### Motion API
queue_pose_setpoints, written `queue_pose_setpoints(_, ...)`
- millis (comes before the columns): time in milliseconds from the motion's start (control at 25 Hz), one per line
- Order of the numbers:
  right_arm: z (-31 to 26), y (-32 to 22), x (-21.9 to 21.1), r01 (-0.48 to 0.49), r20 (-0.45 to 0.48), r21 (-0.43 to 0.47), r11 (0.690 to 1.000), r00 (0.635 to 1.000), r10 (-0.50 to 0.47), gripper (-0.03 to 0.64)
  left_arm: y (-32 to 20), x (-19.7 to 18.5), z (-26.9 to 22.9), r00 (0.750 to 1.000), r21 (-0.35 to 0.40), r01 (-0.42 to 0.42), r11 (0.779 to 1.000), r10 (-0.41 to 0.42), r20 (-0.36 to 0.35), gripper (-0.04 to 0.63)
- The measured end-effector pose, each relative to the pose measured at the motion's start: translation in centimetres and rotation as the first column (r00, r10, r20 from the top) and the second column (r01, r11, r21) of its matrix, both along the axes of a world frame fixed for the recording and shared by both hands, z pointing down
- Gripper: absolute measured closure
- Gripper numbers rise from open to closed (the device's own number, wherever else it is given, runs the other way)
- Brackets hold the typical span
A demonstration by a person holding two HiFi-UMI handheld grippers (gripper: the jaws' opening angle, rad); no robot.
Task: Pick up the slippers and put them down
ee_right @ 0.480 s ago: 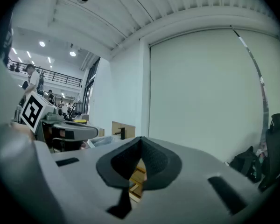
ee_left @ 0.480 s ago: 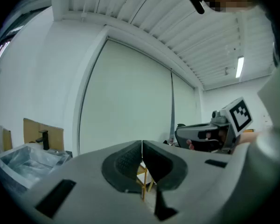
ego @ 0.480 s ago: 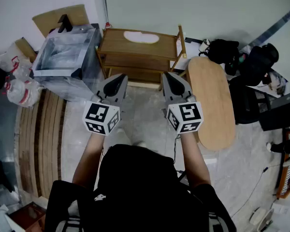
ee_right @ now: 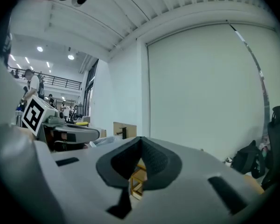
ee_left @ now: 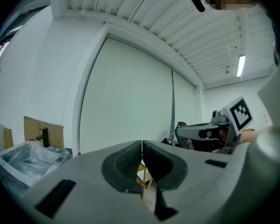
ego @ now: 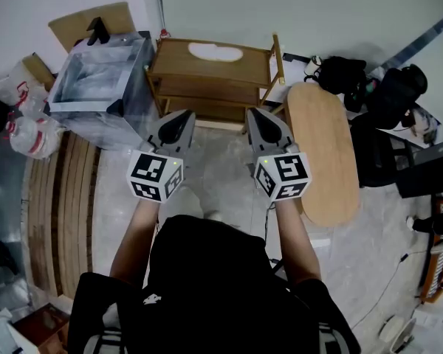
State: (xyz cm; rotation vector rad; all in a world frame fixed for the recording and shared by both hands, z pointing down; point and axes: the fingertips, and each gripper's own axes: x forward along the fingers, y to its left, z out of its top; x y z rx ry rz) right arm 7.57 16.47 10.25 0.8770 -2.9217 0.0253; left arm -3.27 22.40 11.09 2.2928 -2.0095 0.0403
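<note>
A pair of white slippers (ego: pixel 215 51) lies on the top shelf of a low wooden rack (ego: pixel 173 68) against the far wall. Both grippers are held level, side by side, in front of the rack and short of it. My left gripper (ego: pixel 186 116) is shut with nothing between its pads, as the left gripper view (ee_left: pixel 142 143) shows. My right gripper (ego: pixel 252 114) is shut and empty too, its jaw tips meeting in the right gripper view (ee_right: pixel 140 139). A bit of the rack's frame (ee_right: pixel 136 178) shows below the closed jaws. The slippers appear in neither gripper view.
A clear plastic bin (ego: pixel 100 87) stands left of the rack, with cardboard (ego: pixel 92 24) behind it. An oval wooden tabletop (ego: pixel 321 150) lies to the right, with black bags (ego: pixel 369 87) beyond. Wooden slats (ego: pixel 59 212) run along the floor at left.
</note>
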Motion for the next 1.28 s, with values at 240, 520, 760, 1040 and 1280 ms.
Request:
queue_pose_setpoints(240, 0.7, -1.1, -0.5, 0.002, -0.007, -0.011, 1.000, 1.000, -0.002, 0.629, -0.9, -0.4, 0.4, 1.000, -0.008, -0.001, 1.000, 0.001, -0.002, 0.588)
queue_pose_setpoints(520, 1.3, -4.0, -1.8, -0.003, -0.022, -0.020, 1.000, 1.000, 0.003, 0.629, -3.8, -1.8, 0.6, 1.000, -0.009, 0.000, 1.000, 0.000, -0.018, 0.588)
queue_pose_setpoints(760, 1.8, -7.9, -3.8, -0.004, -0.030, -0.031, 0.999, 1.000, 0.003, 0.629, -7.7, -4.1, 0.9, 1.000, -0.016, 0.004, 1.000, -0.004, -0.027, 0.588)
queue_pose_setpoints(1040, 1.8, -12.6, -7.2, 0.002, -0.035, -0.039, 0.999, 0.999, -0.003, 0.629, -12.5, -7.4, 1.3, 1.000, -0.032, 0.005, 0.999, -0.006, -0.029, 0.588)
queue_pose_setpoints(1280, 2.1, -17.0, -10.4, -0.007, -0.065, -0.052, 0.999, 0.998, 0.004, 0.629, -17.0, -11.1, 1.2, 0.999, -0.045, -0.009, 0.999, 0.006, -0.047, 0.588)
